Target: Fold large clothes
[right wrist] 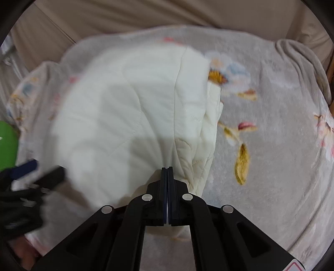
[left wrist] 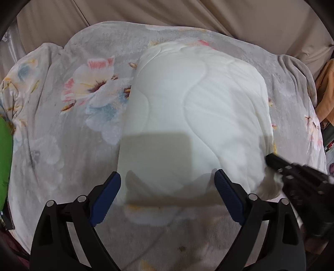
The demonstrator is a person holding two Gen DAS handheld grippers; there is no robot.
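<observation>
1. Two grippers work over one folded white quilted garment (left wrist: 194,116), which lies in the middle of a grey plush blanket with a pink and blue flower print (left wrist: 62,133).
2. At nine o'clock in the left wrist view, a bright green object (left wrist: 5,154) sits at the blanket's left edge; what it is cannot be told.
3. Left gripper (left wrist: 168,183), black with blue pads, stands wide open and empty at six o'clock, its fingers straddling the garment's near edge without pressing it.
4. Right gripper (right wrist: 167,173) has its jaws shut tight; its tips lie at the garment's near right corner, where the layered edges bunch, but whether cloth is pinched between them cannot be told.
5. In the left wrist view that right gripper reaches in from four o'clock onto the same corner.
6. From ten to two o'clock, a beige upholstered backrest (left wrist: 146,14) closes off the far side.
7. An orange cloth (left wrist: 326,93) hangs at three o'clock beyond the blanket's right edge.
8. Open blanket lies to the left and right of the garment, with a narrower strip at twelve o'clock.
</observation>
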